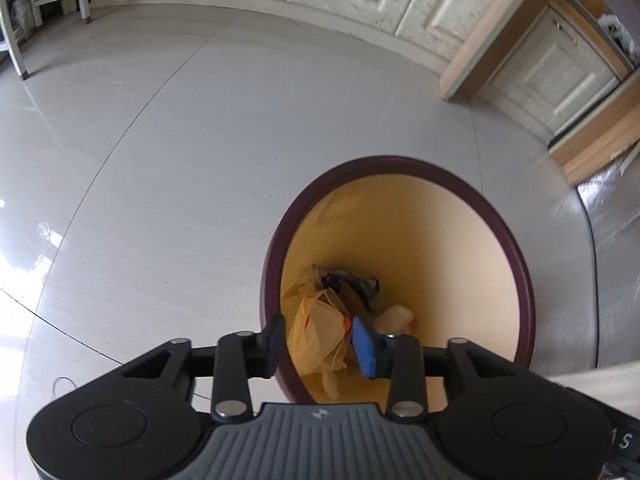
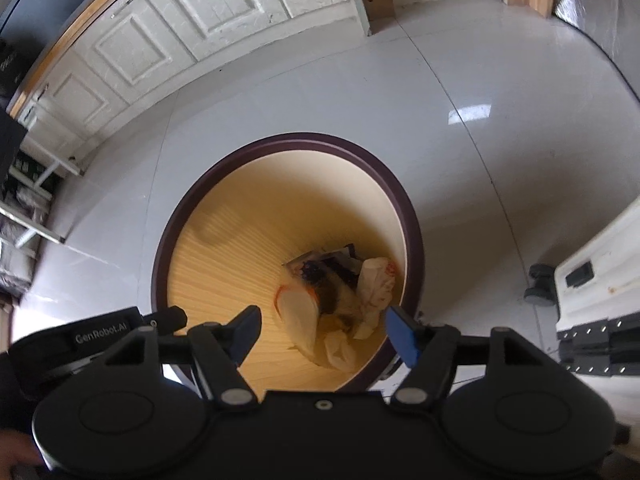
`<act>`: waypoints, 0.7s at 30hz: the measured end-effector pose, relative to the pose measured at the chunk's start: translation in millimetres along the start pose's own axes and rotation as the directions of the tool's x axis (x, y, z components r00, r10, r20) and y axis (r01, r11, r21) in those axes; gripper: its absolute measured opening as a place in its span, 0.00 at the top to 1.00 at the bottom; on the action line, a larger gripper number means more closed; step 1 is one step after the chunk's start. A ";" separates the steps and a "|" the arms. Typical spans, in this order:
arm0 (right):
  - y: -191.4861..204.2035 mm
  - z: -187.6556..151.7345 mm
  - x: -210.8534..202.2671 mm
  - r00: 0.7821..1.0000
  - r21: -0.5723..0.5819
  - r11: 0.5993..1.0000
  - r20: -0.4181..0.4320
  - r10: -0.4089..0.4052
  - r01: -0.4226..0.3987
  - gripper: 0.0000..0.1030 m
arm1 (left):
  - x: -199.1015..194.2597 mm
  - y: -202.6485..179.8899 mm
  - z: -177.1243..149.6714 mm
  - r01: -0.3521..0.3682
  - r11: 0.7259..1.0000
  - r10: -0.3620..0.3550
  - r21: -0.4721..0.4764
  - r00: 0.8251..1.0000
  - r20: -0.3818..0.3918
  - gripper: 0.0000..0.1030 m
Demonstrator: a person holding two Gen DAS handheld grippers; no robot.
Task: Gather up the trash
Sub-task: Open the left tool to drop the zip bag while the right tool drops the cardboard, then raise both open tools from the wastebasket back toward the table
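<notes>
Jaws of both grippers spread, empty (over bin [image 2: 408, 216]); trash [image 2: 340, 292] lies below, between them.

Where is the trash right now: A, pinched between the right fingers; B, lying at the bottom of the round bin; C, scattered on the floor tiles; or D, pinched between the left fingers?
B: the trash, plastic bags and crumpled paper, lies at the bottom of the bin, while the left gripper and the right gripper both hang open and empty above it.
</notes>
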State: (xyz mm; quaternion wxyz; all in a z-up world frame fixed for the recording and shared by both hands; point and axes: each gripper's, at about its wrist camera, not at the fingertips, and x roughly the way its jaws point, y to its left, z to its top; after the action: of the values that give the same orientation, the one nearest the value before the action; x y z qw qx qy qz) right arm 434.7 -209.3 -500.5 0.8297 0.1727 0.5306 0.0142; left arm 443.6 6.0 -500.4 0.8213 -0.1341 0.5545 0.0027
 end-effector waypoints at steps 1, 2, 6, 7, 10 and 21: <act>1.4 0.1 -0.9 1.000 -0.018 1.000 0.006 -0.004 0.004 0.30 | -1.2 0.9 -0.2 -0.004 1.000 0.004 0.007 1.000 -0.004 0.56; 1.8 0.1 -1.8 1.000 -0.033 0.999 0.013 -0.010 0.010 0.29 | -1.7 1.0 0.3 -0.010 1.000 0.010 0.013 1.000 -0.007 0.55; 2.9 0.0 -5.5 0.999 -0.067 0.997 0.033 -0.035 0.037 0.27 | -6.9 3.3 0.4 -0.027 0.999 0.027 0.035 1.000 -0.012 0.44; 2.9 -0.1 -6.0 0.999 -0.071 0.997 0.033 -0.036 0.038 0.25 | -7.7 3.7 -0.1 -0.029 0.999 0.030 0.041 0.999 -0.012 0.41; 3.5 -0.9 -7.9 0.998 -0.092 0.995 0.042 -0.044 0.048 0.22 | -12.0 5.9 -3.1 -0.038 0.998 0.039 0.058 0.999 -0.021 0.32; -3.3 -11.4 -20.8 0.988 -0.136 0.978 0.041 -0.152 0.156 0.13 | -26.3 7.6 -16.3 -0.091 0.989 0.096 0.120 0.995 -0.037 0.11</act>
State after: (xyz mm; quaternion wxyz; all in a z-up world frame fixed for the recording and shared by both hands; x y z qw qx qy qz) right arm 415.0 -213.6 -487.6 0.8463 0.0732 0.5274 -0.0160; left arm 417.5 13.5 -483.8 0.8147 -0.0590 0.5768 0.0054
